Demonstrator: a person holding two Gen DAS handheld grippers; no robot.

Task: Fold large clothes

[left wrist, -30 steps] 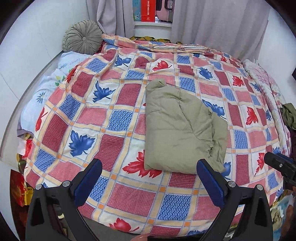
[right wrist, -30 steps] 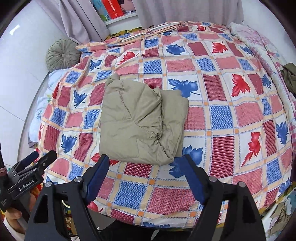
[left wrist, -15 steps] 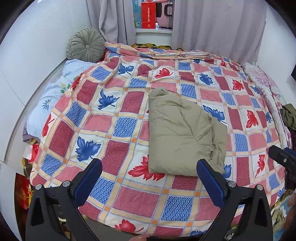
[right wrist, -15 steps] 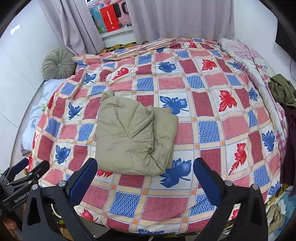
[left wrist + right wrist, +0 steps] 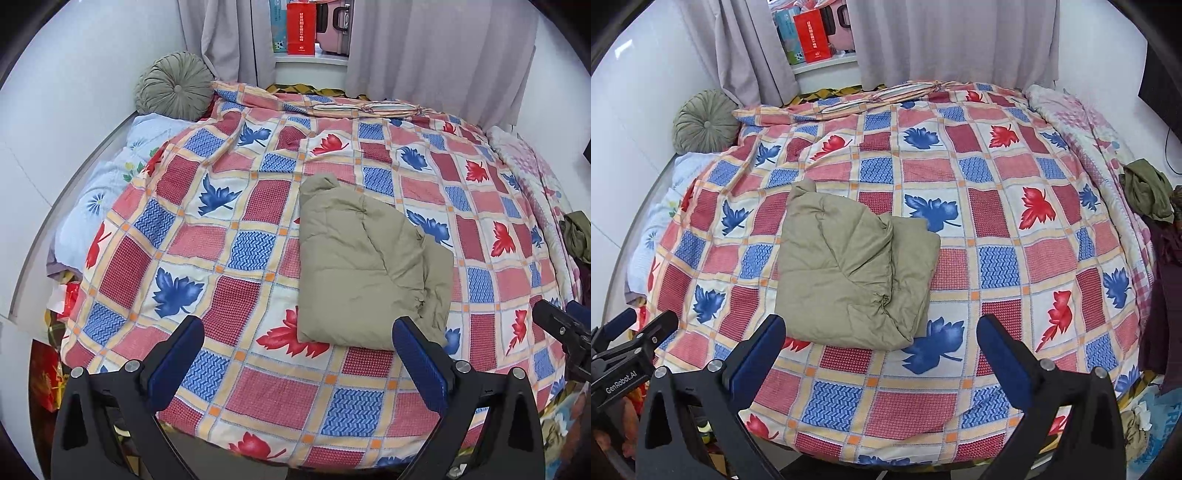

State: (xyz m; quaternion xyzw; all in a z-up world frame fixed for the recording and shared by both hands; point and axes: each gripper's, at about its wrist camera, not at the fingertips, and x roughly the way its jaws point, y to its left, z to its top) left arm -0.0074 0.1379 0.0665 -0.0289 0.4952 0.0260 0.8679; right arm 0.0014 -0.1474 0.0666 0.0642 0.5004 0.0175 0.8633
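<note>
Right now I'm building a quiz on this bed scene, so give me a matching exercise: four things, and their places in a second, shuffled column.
Things:
1. folded khaki padded garment
2. round pleated green cushion
3. red box
4. crumpled olive garment

Places:
A. on the window ledge between the curtains
B. at the bed's right edge
C. near the front of the patchwork leaf bedspread
D. at the far left corner by the wall

Pairs: 1-C, 2-D, 3-A, 4-B

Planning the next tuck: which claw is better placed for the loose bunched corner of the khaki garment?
Probably the left claw: the khaki garment reaches between its open fingers, bunched corner nearest its right finger.
</note>
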